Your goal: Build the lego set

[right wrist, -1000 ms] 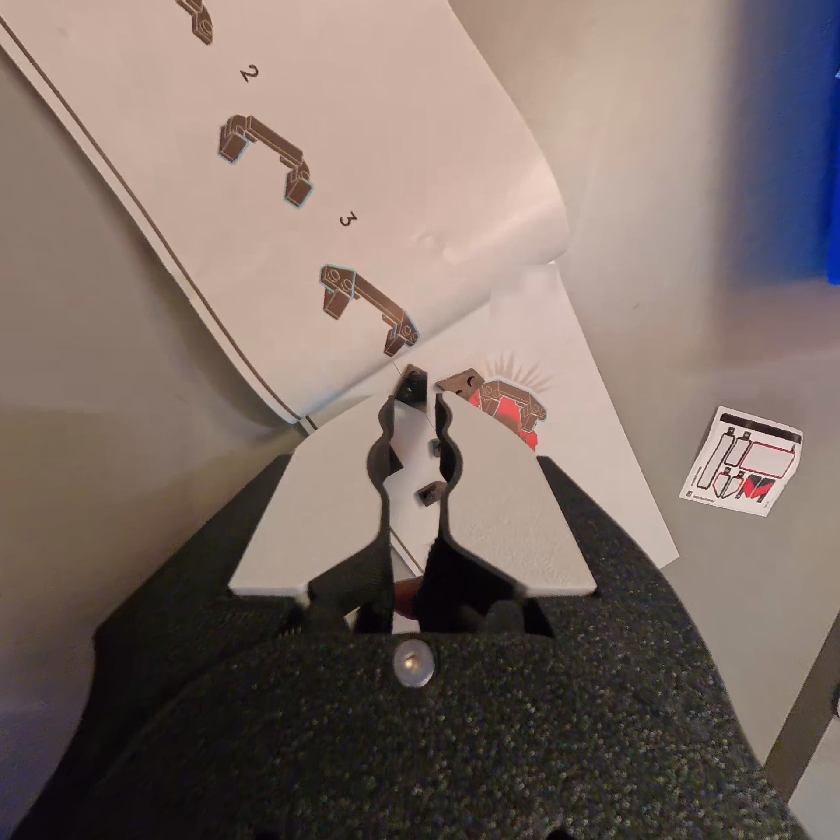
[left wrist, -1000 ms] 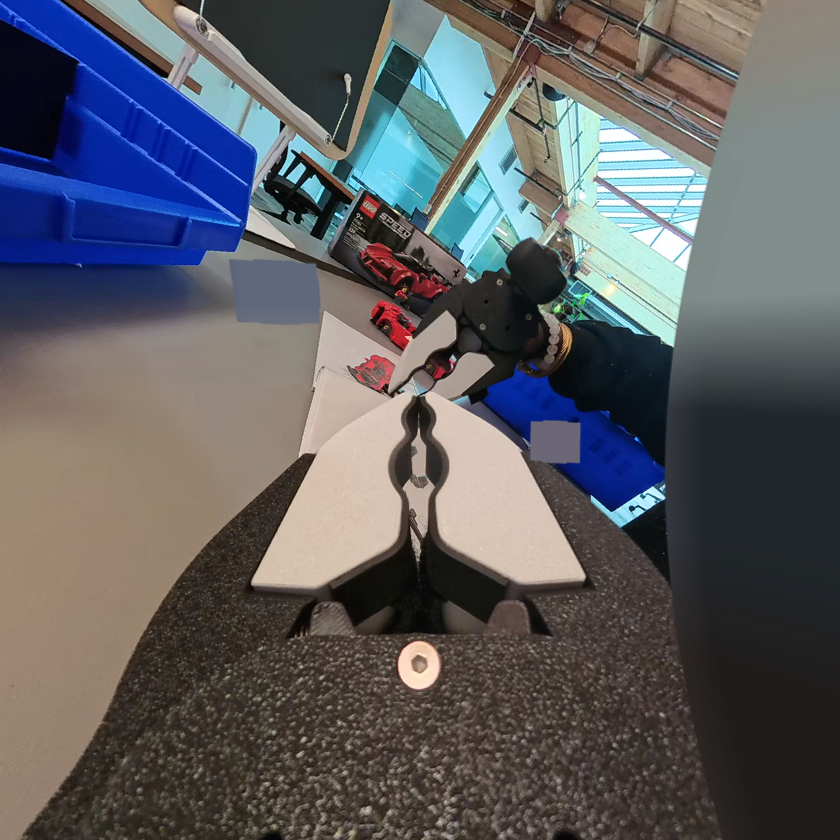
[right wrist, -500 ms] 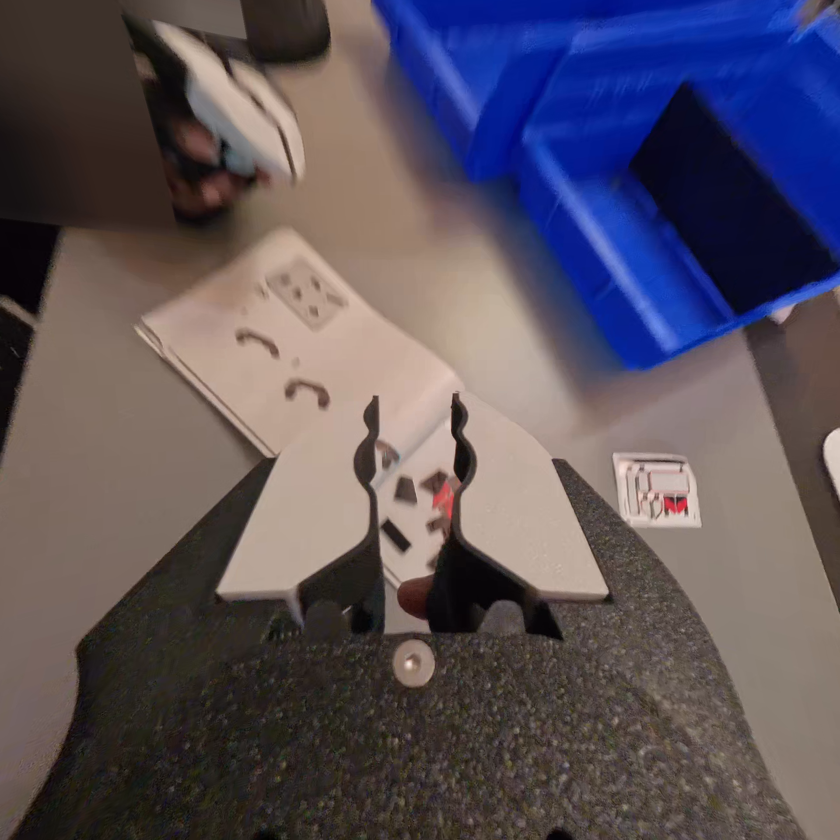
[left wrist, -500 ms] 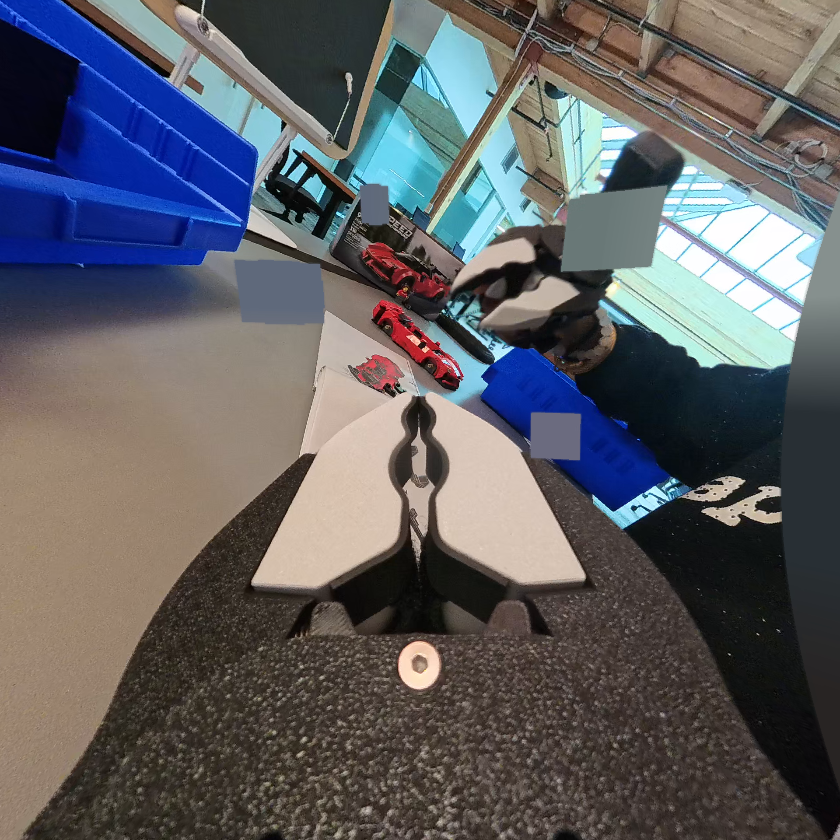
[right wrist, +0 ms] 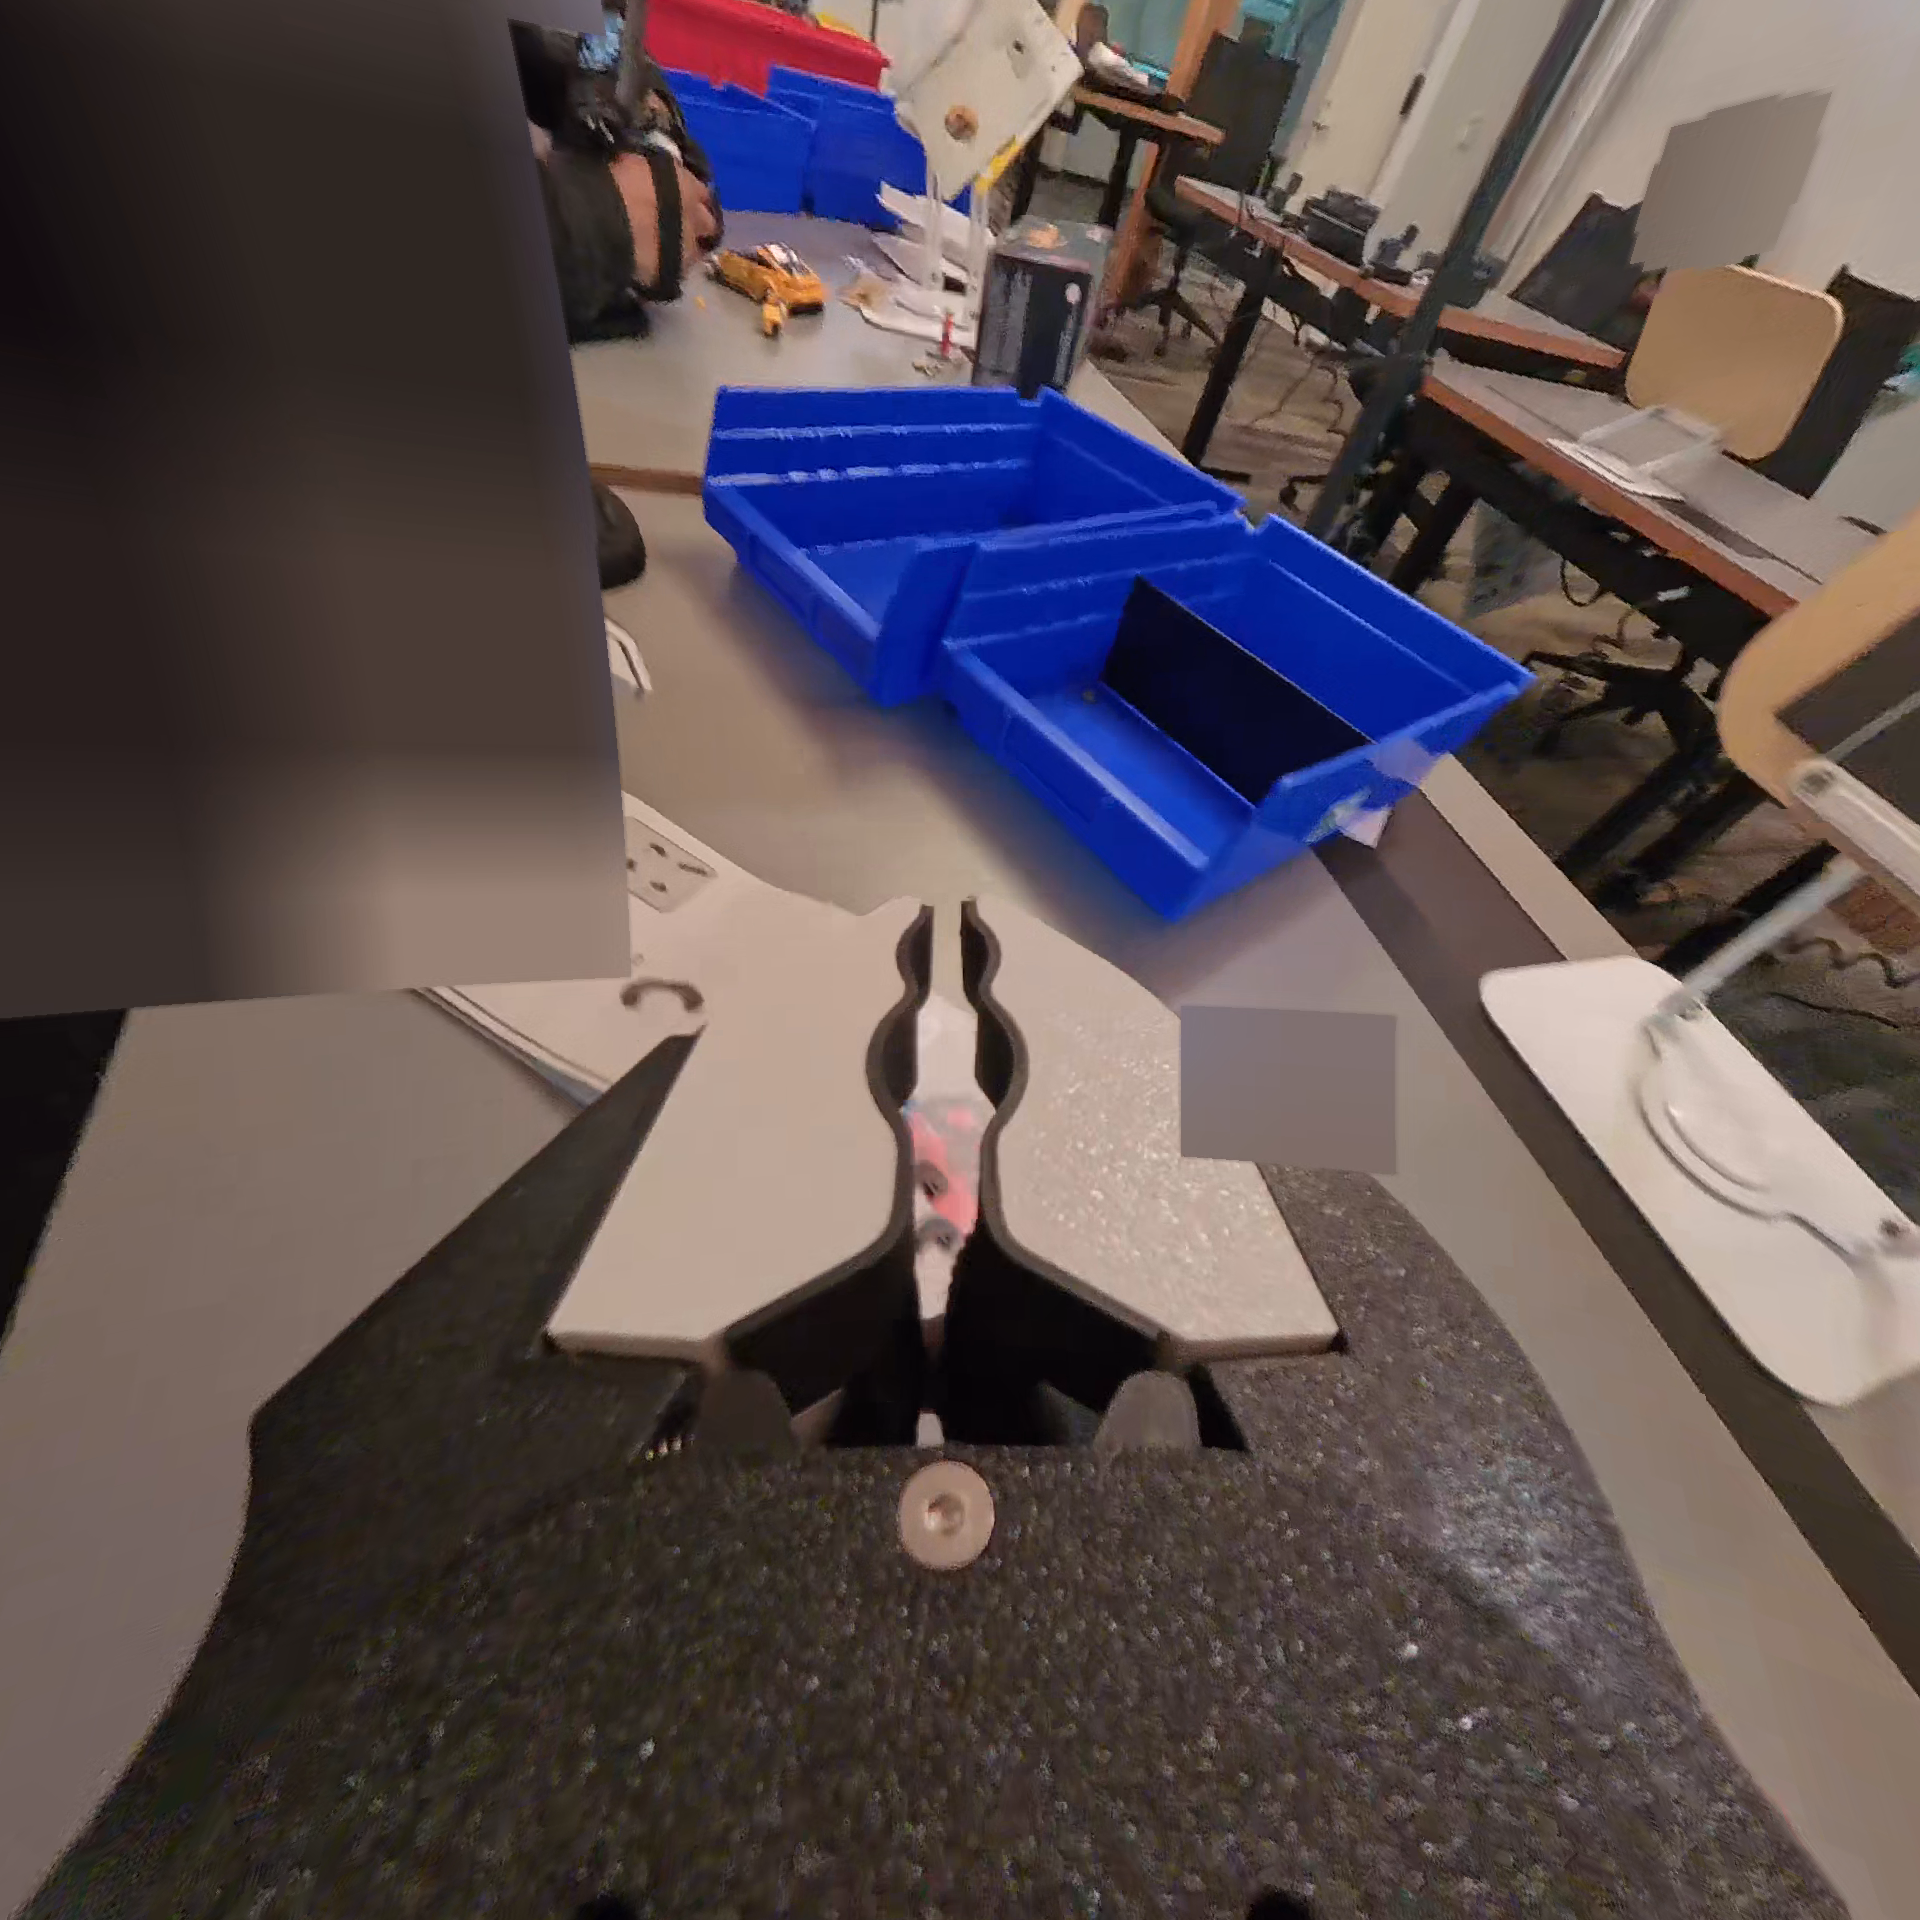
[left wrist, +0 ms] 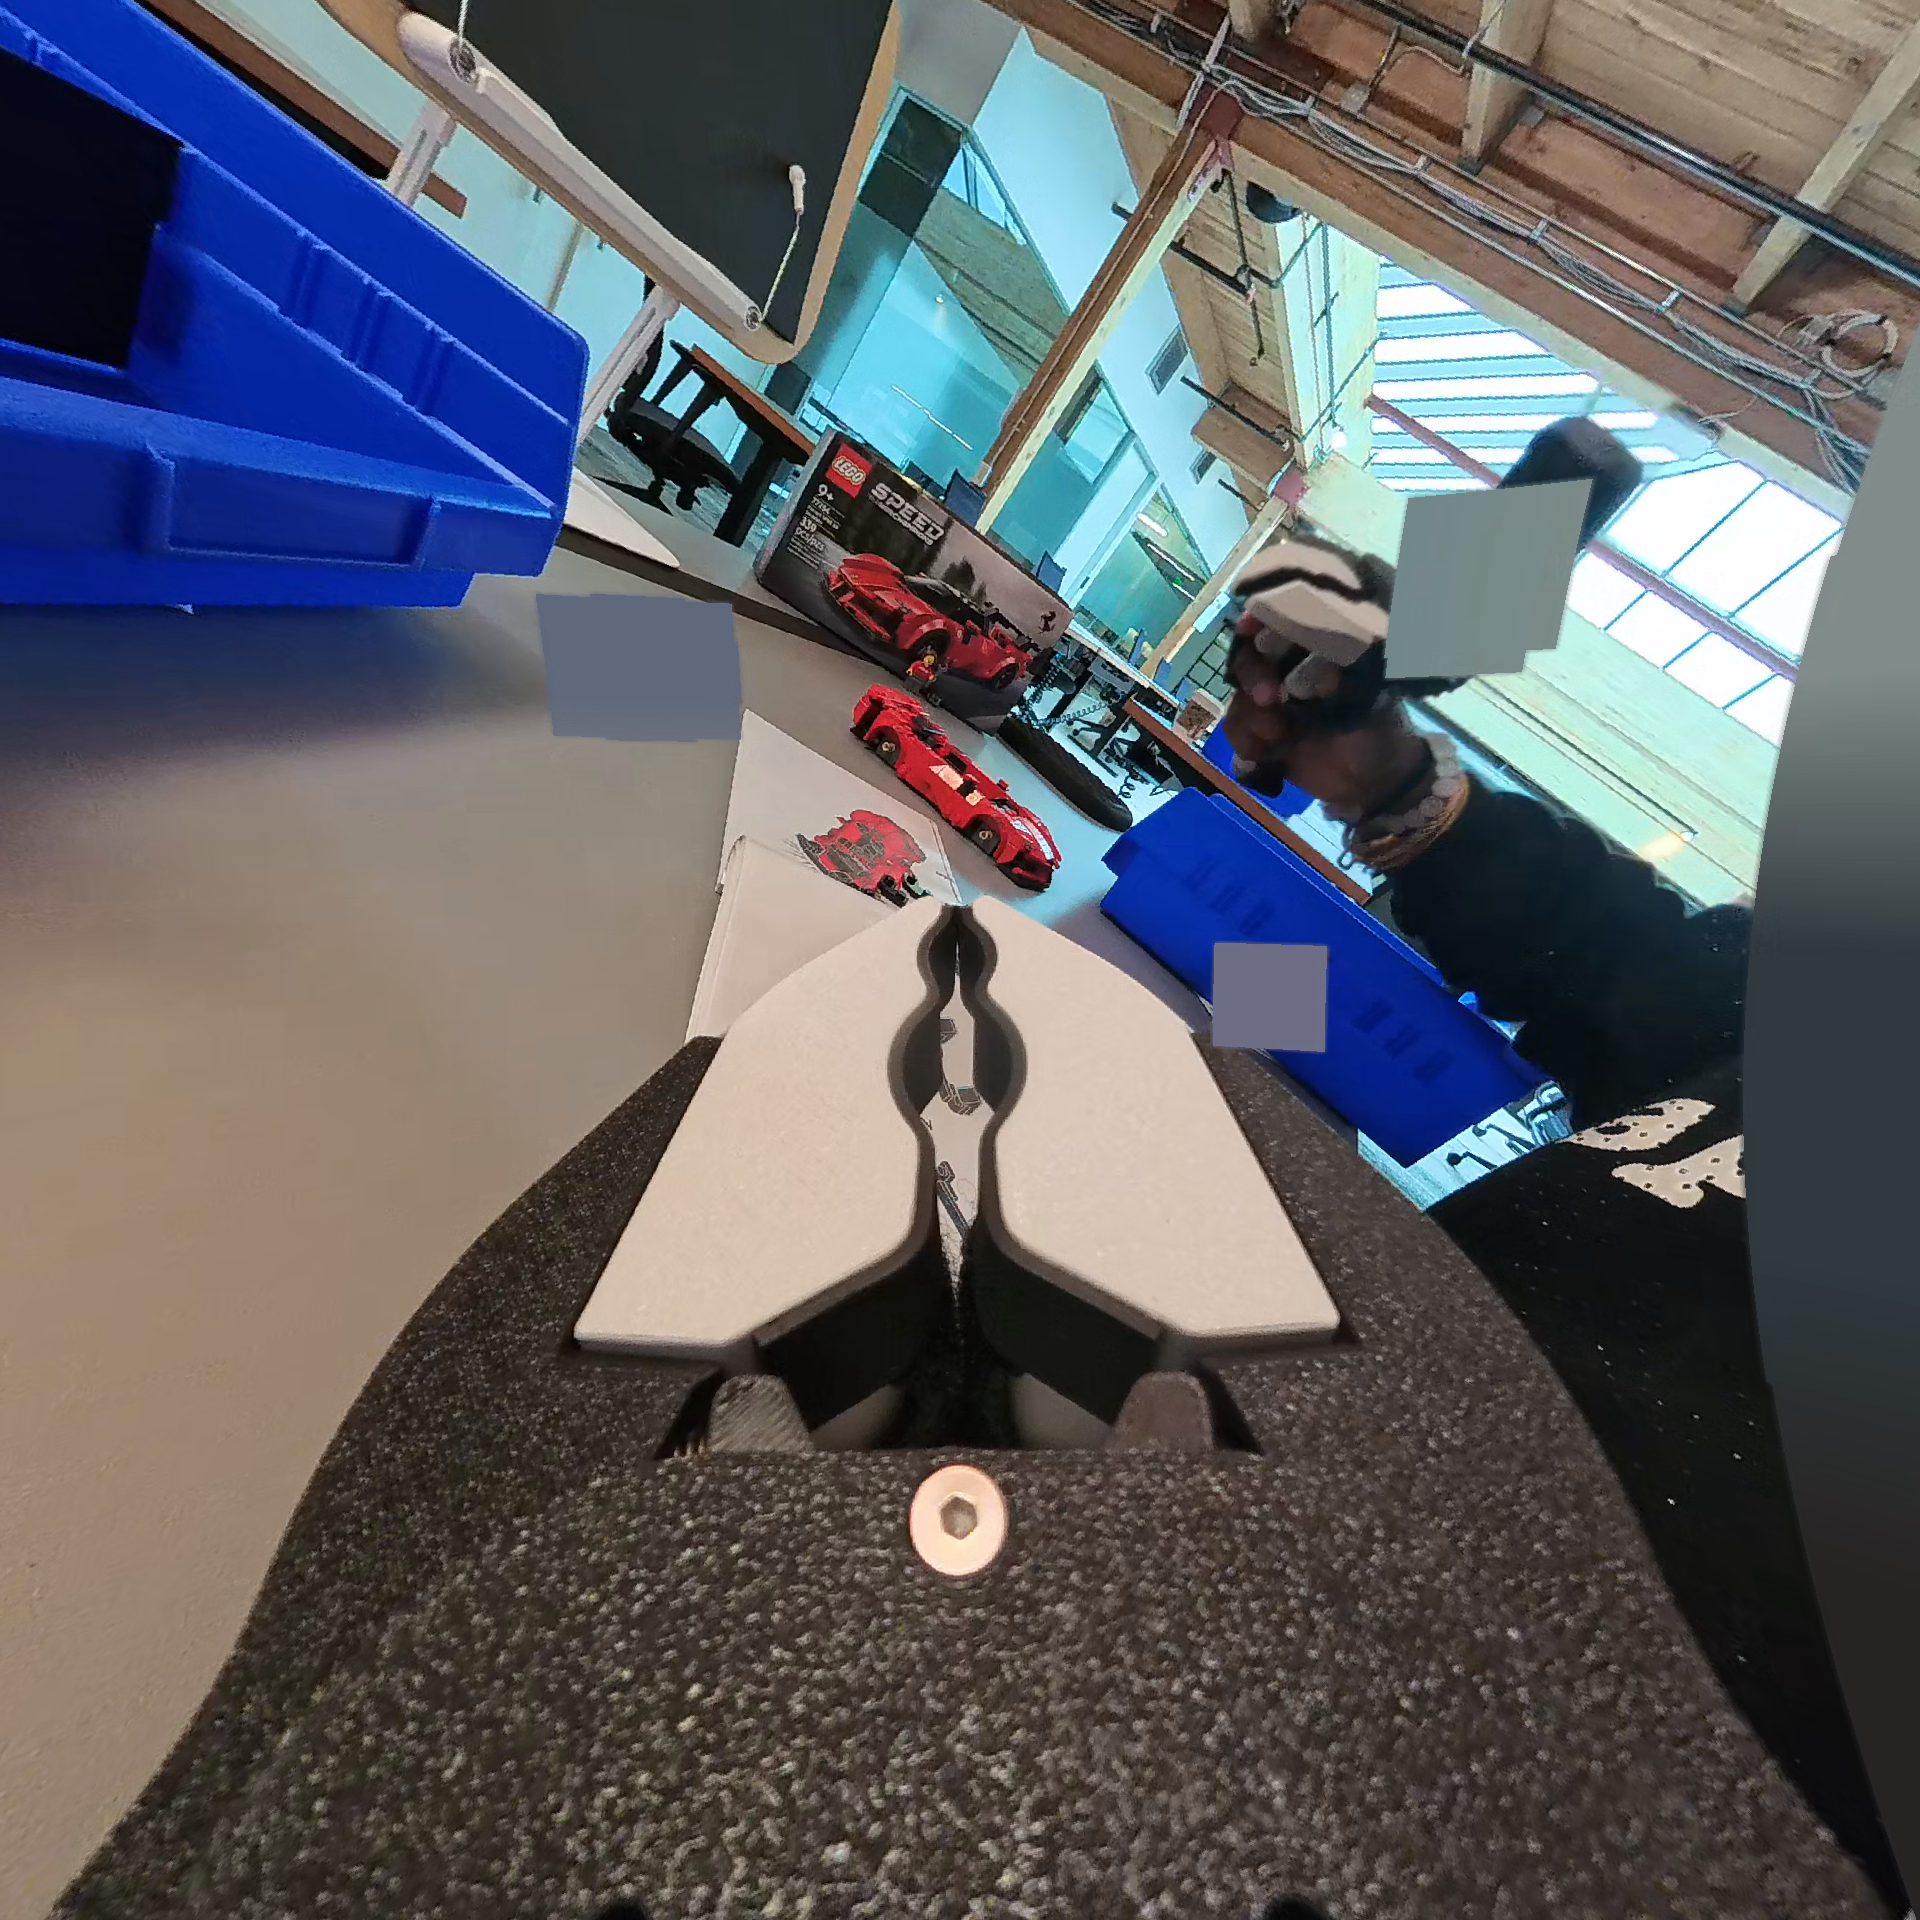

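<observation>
My left gripper (left wrist: 958, 916) is shut and empty, lying low over the open instruction booklet (left wrist: 810, 821) on the grey table. A built red lego car (left wrist: 951, 784) stands just beyond the booklet, in front of the lego box (left wrist: 914, 592). My right gripper (right wrist: 947, 914) is raised above the table with its jaws closed to a narrow slit and nothing between them. The booklet (right wrist: 675, 873) lies under it, and a red picture shows through the slit. The right gripper also shows in the left wrist view (left wrist: 1304, 634), held high in a person's hand.
Blue bins (right wrist: 1091, 623) sit ahead of the right gripper near the table's right edge. A white stand base (right wrist: 1662, 1143) is at the right. A blue bin (left wrist: 260, 416) is at the left gripper's far left, another (left wrist: 1299, 966) at its right. A yellow lego vehicle (right wrist: 774, 275) is far back. Spacing between my two grippers at the tips: around 25 cm.
My right gripper rose off the booklet, opened, swung up to face the blue bins, and has closed to a slit. The left gripper has not moved.
</observation>
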`<state>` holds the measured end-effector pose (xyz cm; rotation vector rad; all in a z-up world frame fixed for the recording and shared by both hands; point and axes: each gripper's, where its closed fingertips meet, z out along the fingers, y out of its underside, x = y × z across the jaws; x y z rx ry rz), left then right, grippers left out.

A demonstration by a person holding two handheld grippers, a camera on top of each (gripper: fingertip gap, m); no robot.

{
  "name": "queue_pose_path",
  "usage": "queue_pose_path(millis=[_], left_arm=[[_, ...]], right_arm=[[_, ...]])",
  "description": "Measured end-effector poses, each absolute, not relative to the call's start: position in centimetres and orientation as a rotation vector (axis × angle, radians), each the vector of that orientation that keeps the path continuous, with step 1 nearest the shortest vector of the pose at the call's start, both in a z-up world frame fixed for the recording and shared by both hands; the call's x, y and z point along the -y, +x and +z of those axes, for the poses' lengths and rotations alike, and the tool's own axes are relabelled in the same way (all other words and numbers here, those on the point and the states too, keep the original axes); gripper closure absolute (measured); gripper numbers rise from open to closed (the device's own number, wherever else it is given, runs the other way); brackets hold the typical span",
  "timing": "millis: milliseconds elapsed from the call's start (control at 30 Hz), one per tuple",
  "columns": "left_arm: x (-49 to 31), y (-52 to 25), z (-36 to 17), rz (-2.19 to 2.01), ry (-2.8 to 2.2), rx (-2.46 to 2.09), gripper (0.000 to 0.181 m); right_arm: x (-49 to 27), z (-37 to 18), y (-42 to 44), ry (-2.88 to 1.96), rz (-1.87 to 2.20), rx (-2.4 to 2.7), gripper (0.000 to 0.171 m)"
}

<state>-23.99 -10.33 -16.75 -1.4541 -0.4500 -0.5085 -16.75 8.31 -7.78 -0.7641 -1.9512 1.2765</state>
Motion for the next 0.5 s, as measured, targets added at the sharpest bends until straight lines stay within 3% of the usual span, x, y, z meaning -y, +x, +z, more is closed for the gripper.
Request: queue_pose_path(millis=[233,500], left_arm=[[10.3,-24.0,-16.8,-0.506,-1.46,0.452,0.181],[10.2,-24.1,-16.9,-0.5,-1.465,0.454,0.181]], right_arm=[[-14.7,-9.1,-15.2,-0.825,1.469,1.77,0.171],[-15.3,-7.5,-14.5,-0.799,1.723,1.647,0.171]])
